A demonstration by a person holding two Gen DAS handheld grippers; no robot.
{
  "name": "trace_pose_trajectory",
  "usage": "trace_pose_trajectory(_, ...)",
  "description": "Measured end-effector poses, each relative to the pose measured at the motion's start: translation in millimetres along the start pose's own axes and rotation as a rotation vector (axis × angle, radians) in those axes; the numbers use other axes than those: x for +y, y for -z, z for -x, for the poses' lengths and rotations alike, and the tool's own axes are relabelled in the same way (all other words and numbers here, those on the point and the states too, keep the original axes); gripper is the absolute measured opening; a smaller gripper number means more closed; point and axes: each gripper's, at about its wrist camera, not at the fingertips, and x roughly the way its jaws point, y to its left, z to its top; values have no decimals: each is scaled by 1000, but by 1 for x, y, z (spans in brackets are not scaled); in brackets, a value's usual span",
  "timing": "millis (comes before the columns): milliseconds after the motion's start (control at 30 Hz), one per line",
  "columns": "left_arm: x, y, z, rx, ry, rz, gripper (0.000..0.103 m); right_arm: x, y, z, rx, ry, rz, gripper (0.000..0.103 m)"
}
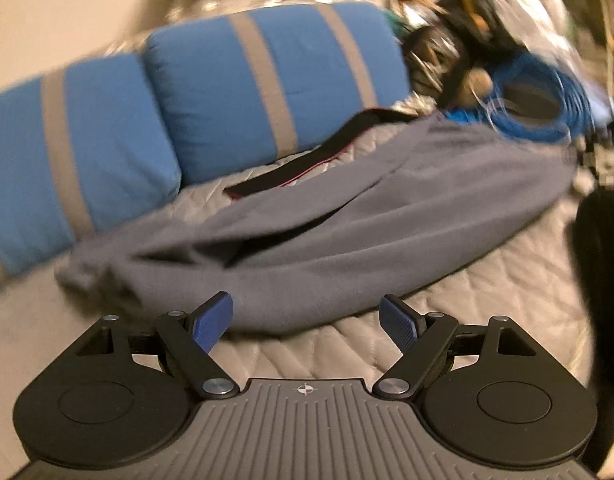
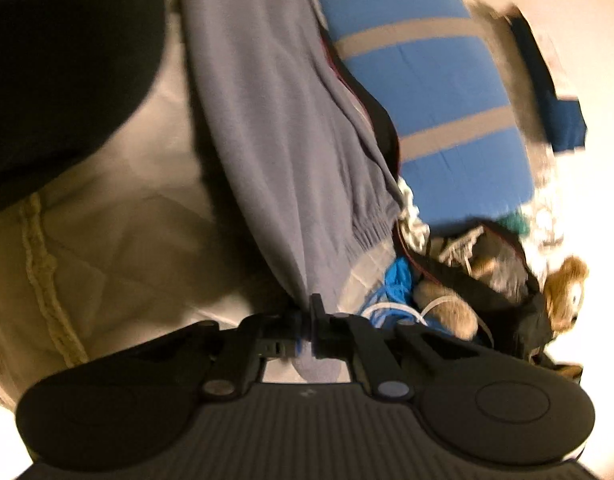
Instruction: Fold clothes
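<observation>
Grey sweatpants (image 1: 327,220) lie stretched across a quilted beige mattress (image 1: 467,300), running from lower left to upper right in the left wrist view. My left gripper (image 1: 307,320) hovers open just in front of the garment's near edge, with nothing between its blue pads (image 1: 213,322). In the right wrist view the same grey sweatpants (image 2: 275,128) run away from the camera, an elastic cuff (image 2: 373,228) showing on the right. My right gripper (image 2: 307,320) is shut on a pinch of the grey fabric at that end.
Blue cushions with grey stripes (image 1: 235,92) line the far side of the mattress. A coil of blue cable (image 1: 535,92), a dark bag and a teddy bear (image 2: 563,292) clutter one end. A black strap with red trim (image 1: 307,164) lies beside the pants. A dark garment (image 2: 59,64) fills the right wrist view's upper left.
</observation>
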Motion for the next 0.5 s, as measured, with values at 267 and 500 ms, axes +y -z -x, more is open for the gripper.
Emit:
trace_pose_trajectory(267, 0, -21, -23, 57, 48, -267, 80, -18, -1, 6, -8, 38, -47, 14)
trace_pose_trajectory(500, 19, -48, -55, 99, 330, -264, 80, -14, 2, 5, 6, 14, -57, 14)
